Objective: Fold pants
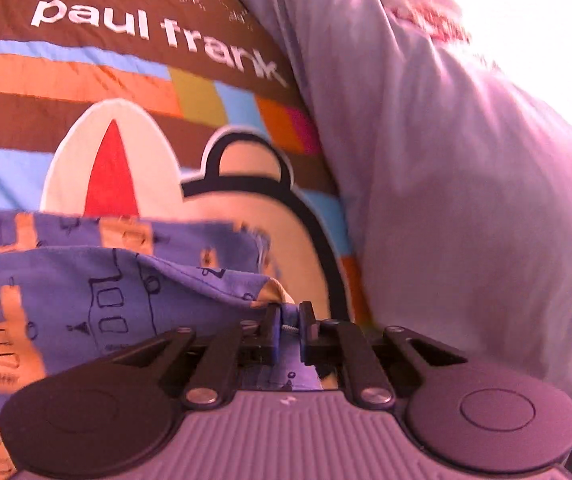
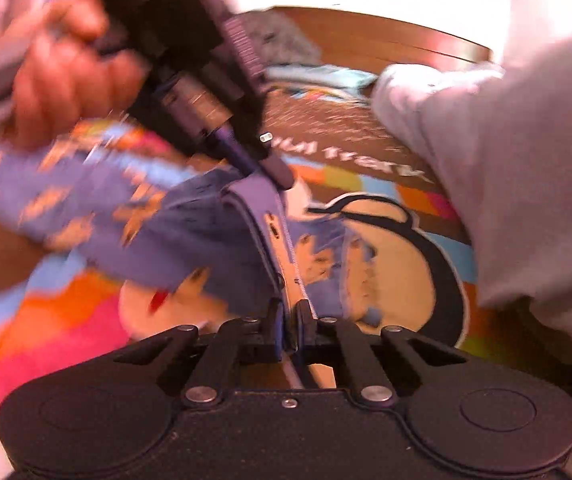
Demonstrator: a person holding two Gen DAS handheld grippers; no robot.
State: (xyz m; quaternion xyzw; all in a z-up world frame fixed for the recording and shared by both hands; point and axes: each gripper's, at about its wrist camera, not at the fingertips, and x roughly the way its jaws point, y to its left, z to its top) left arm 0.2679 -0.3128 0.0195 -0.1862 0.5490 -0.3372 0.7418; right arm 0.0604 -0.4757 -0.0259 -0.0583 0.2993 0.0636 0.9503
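Since both my grippers pinch only thin edges, slip is the risk: left gripper (image 1: 287,328) clamps a corner of the pants (image 1: 86,292), right gripper (image 2: 288,328) clamps the hem at 6 o'clock. Pants hang low over the bedspread (image 1: 86,80). A jerk or uneven pull could free the fabric. Bedspread reads "paul frank" at 11 o'clock.

Each camera sits just behind its own fingers and looks forward and downward along them; the left wrist view faces the printed bedspread (image 1: 134,92) at close range, with the blue patterned pants (image 1: 86,288) low in frame and a pale pillow (image 1: 466,200) at right; the right wrist view looks across the same pants (image 2: 190,236), bedspread (image 2: 366,140) and pillow (image 2: 526,160), and also takes in the left gripper (image 2: 278,176) and the hand (image 2: 62,68) holding it.
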